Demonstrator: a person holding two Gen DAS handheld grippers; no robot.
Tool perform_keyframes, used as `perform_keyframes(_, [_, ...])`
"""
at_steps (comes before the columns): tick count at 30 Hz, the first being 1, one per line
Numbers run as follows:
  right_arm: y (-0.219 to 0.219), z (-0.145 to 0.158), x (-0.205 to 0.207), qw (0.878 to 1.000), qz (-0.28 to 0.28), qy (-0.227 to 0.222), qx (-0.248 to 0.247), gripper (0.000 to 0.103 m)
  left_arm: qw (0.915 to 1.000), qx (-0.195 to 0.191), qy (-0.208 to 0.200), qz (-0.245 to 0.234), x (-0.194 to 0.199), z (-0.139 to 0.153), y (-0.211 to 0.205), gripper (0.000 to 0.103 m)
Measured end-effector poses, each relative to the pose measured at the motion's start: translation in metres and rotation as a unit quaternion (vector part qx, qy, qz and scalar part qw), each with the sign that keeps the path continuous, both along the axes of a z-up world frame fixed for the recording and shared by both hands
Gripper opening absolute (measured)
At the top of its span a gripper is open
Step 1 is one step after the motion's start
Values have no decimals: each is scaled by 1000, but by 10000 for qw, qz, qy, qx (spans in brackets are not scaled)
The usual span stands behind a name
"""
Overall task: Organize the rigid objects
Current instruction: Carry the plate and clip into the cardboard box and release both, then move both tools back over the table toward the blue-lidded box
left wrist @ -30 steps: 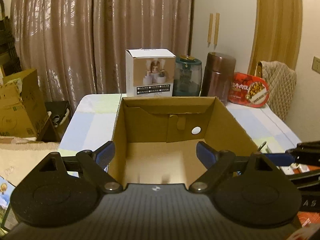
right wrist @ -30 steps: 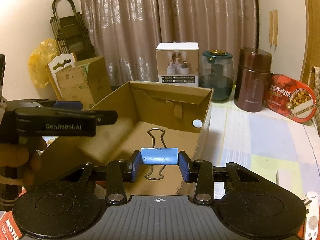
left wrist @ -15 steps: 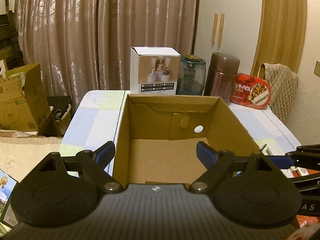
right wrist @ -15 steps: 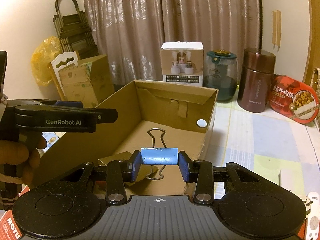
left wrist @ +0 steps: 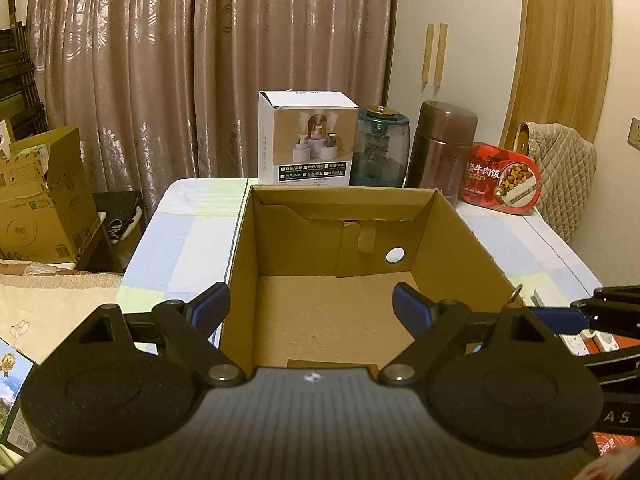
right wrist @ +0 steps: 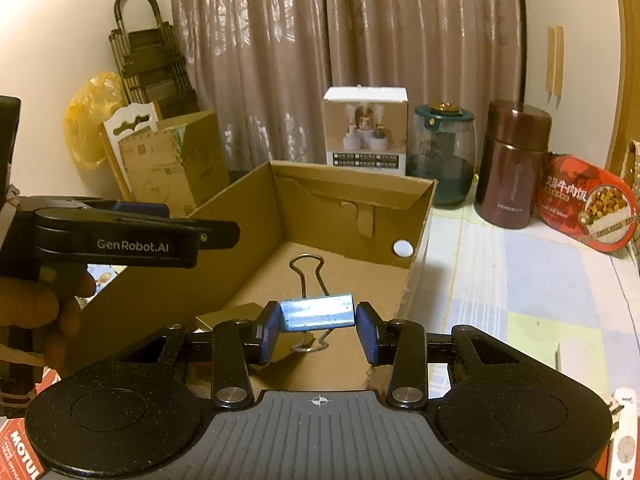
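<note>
Blue metal binder clip [right wrist: 317, 311] sits clamped in the right gripper [right wrist: 317, 330] above the empty open brown cardboard box [left wrist: 448, 216], drop pending, left gripper [left wrist: 311, 306] spread wide.

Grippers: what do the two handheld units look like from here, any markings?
Both are matte black plastic with ribbed grey tops, round side discs and silver pivot bolts. The left gripper and right gripper have dark blue finger pads. Seen side-on, the left one reads "GenRobot.AI" in white, and the hand wears an elastic band.

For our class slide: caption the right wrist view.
Right gripper shut on a blue metal binder clip above an open brown cardboard box.
</note>
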State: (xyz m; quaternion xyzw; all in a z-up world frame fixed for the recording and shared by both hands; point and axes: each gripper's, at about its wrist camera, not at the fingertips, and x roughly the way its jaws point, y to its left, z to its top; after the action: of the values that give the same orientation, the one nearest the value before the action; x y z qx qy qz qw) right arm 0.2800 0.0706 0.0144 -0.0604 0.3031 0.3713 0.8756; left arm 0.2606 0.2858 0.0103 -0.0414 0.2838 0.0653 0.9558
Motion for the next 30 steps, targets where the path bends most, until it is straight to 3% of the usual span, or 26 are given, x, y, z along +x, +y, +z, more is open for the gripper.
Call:
perform_keyframes(1, [-1, 1, -1, 10000, 13, -51, 15, 41, 10000, 3, 3, 5, 0, 0, 0, 86])
perform_keyframes(2, [-1, 2, -1, 9999, 6, -111, 21, 57, 10000, 5, 3, 15, 0, 0, 0, 86])
perform_keyframes(4, [-5, 3, -3, 9998, -28, -197, 96, 76, 10000, 1, 4, 39, -1, -1, 1, 86])
perform_keyframes(18, [-54, 23, -35, 9984, -216, -453, 243, 76, 9997, 26, -230, -2, -25, 17, -24, 86])
perform_keyframes(30, [-171, 47, -75, 9921, -1081, -617, 151, 76, 9961, 67, -544, -697, -95, 33, -126, 86])
